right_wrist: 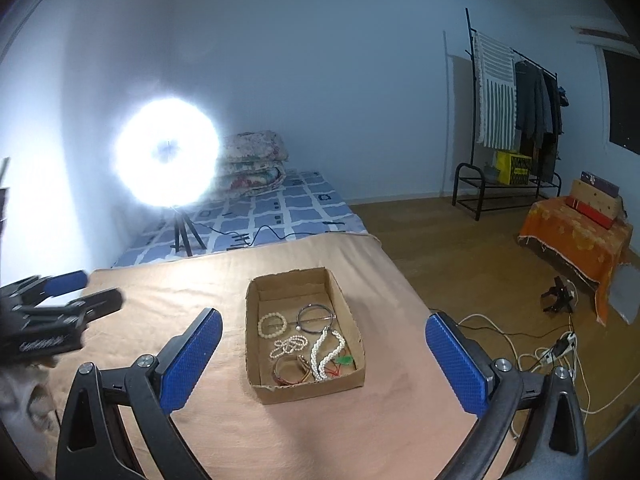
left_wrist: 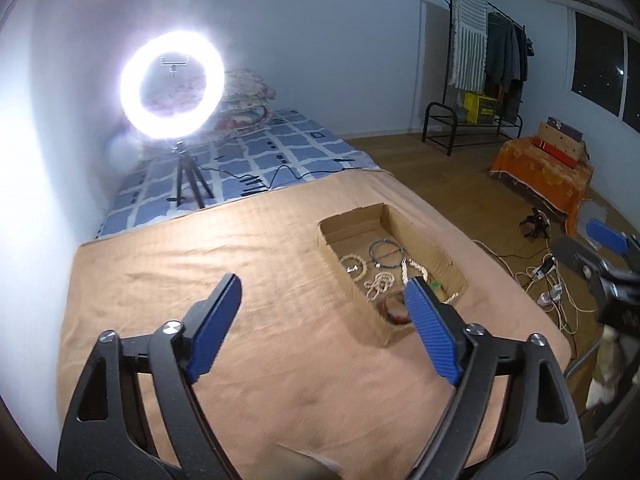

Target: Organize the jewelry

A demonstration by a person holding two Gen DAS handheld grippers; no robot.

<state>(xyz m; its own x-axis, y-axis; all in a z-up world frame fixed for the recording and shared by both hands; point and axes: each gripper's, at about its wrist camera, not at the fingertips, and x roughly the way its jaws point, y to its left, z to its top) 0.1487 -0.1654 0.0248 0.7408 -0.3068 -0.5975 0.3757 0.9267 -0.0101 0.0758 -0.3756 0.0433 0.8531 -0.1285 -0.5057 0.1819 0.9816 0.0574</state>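
A shallow cardboard box point(right_wrist: 256, 320) sits on the tan cloth; it also shows in the left wrist view point(left_wrist: 424, 236). Inside lie a pearl bracelet point(right_wrist: 273, 325), a dark metal bangle point(right_wrist: 315, 317), a knotted bead chain point(right_wrist: 289, 345), a brown bangle point(right_wrist: 289, 369) and a white bead necklace with a green pendant point(right_wrist: 329, 353). My left gripper point(left_wrist: 324, 300) is open and empty, above the cloth left of the box. My right gripper point(right_wrist: 324, 334) is open and empty, held above and in front of the box. The left gripper also shows in the right wrist view point(right_wrist: 86, 286).
The tan cloth point(right_wrist: 320, 432) covers the near end of a bed. A bright ring light on a tripod point(right_wrist: 168, 160) stands behind on the blue checked sheet point(right_wrist: 280, 208). Cables point(right_wrist: 552, 352) lie on the wooden floor at right, with a clothes rack point(right_wrist: 516, 120) beyond.
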